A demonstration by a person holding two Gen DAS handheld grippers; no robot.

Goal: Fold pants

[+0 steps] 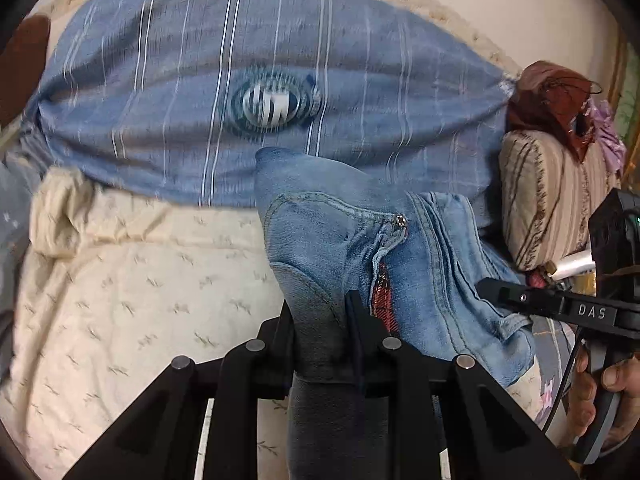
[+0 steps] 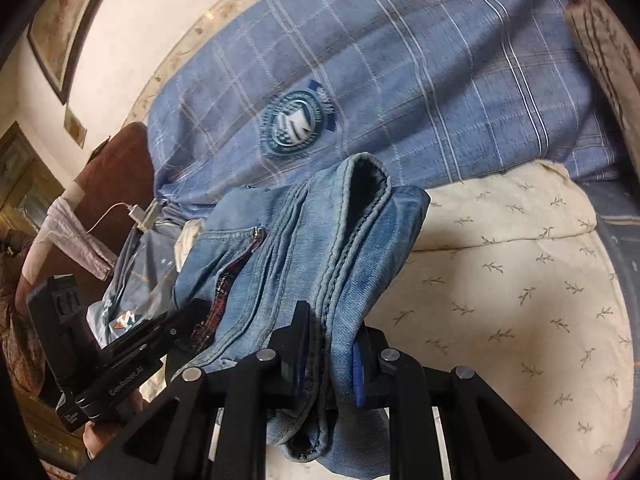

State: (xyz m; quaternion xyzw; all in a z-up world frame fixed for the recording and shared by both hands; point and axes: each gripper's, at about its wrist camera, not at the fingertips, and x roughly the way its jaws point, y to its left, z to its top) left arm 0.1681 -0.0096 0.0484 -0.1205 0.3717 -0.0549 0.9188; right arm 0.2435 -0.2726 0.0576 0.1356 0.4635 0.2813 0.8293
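Black fingers of the left gripper (image 1: 320, 312) fill the bottom of the left wrist view, clamped on a thick fold of the jeans (image 1: 332, 232); the denim between the pads is in shadow and hangs down past them. From that grip the jeans bunch forward and to the right, with a curved pocket seam, a small zipper pull (image 1: 401, 222) and a strip of red plaid lining (image 1: 385, 296) showing. At the right edge of the same view the right gripper (image 1: 490, 286) pinches the far side of the jeans, and a hand (image 1: 600, 392) wraps its handle. In the right wrist view, the right gripper (image 2: 334, 344) is likewise closed on stacked seams and hems of the jeans (image 2: 320, 248), a blue pad showing against the cloth on the right finger. Both grips hold the garment up off the bed, which is covered by a cream sheet (image 2: 520, 288) with a small sprig print. Behind the jeans lies a blue plaid pillow (image 1: 240, 80) with a round badge (image 1: 272, 104) on it. A striped cushion (image 1: 552, 200) stands to the right in the left view, with reddish-brown cloth (image 1: 556, 100) heaped on top. A white cable and plug (image 2: 138, 212) lie near the headboard in the right view.
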